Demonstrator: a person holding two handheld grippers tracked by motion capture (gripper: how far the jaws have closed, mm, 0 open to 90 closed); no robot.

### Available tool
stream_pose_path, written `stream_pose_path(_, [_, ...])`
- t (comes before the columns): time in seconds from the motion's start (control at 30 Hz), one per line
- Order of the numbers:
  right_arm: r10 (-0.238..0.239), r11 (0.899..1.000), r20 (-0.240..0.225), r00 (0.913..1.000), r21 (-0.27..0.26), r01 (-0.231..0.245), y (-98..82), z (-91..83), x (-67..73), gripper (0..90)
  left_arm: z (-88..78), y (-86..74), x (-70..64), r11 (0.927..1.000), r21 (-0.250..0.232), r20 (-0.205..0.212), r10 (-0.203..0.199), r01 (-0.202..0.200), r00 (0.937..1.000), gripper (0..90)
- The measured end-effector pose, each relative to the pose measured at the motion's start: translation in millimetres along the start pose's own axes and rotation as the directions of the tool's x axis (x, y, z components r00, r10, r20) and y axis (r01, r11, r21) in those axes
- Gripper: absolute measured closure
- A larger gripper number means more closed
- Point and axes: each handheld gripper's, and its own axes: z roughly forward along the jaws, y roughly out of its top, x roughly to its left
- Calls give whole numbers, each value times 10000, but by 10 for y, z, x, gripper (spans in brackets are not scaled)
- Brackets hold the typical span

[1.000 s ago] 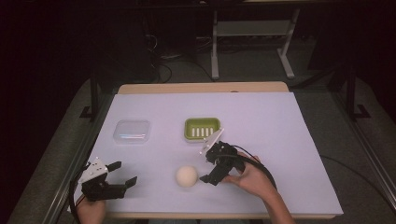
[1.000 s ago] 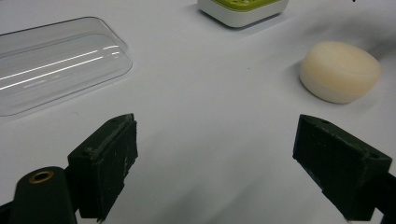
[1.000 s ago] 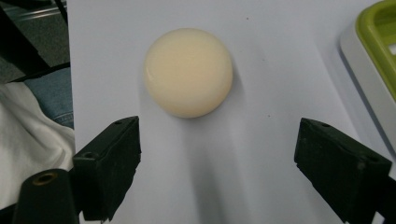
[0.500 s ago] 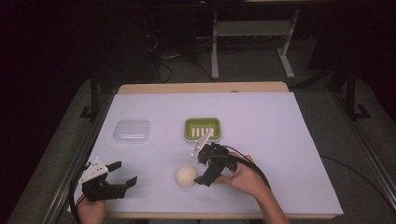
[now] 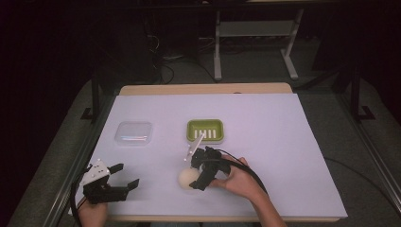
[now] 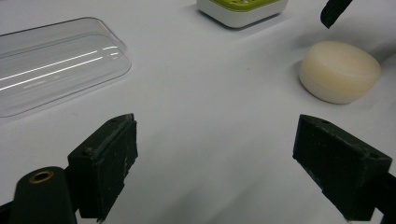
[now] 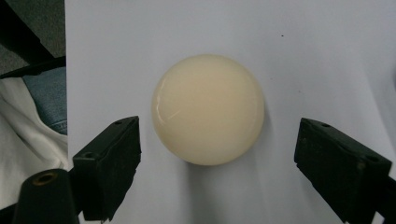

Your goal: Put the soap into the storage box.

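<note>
While poised low over the table (image 5: pixel 293 142) with jaws spread wide, right claw (image 7: pixel 217 154) framed the cream soap bar (image 7: pixel 208 108), lying just ahead and centred between the jaws, probably for a grasp across its width. Green soap dish (image 5: pixel 204 130) beyond that claw, likely the destination. Left claw (image 6: pixel 224 158) also spread wide and empty, parked aside, soap ahead to its right, clear lid (image 6: pixel 56 65) ahead to its left.

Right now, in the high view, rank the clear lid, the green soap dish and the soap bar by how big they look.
1. Clear lid and green soap dish: close to alike, so no firm order between them.
2. Soap bar: clearly smallest, partly covered by the right gripper.
</note>
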Motion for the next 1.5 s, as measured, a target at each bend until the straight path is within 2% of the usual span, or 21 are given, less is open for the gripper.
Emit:
stream_pose_path(0.2, [-96, 9998, -201, 9998, 177, 100, 62, 88, 21, 141, -2, -1, 3, 10000, -17, 9, -12, 12, 10000, 130])
stream_pose_path(0.63, [-221, 9986, -320, 9992, 469, 236, 129, 203, 33, 145, -4, -2, 4, 10000, -20, 16, -26, 26, 10000, 130])
stream_pose_path(0.9, [-145, 9978, -338, 9993, 640, 166, 142, 245, 27, 148, -1, -1, 1, 10000, -20, 34, -21, 21, 10000, 130])
stream_pose_path(1.5, [-374, 9938, -195, 9991, 1043, 393, 175, 355, 30, 168, -4, -3, 5, 10000, -19, 27, -50, 50, 10000, 130])
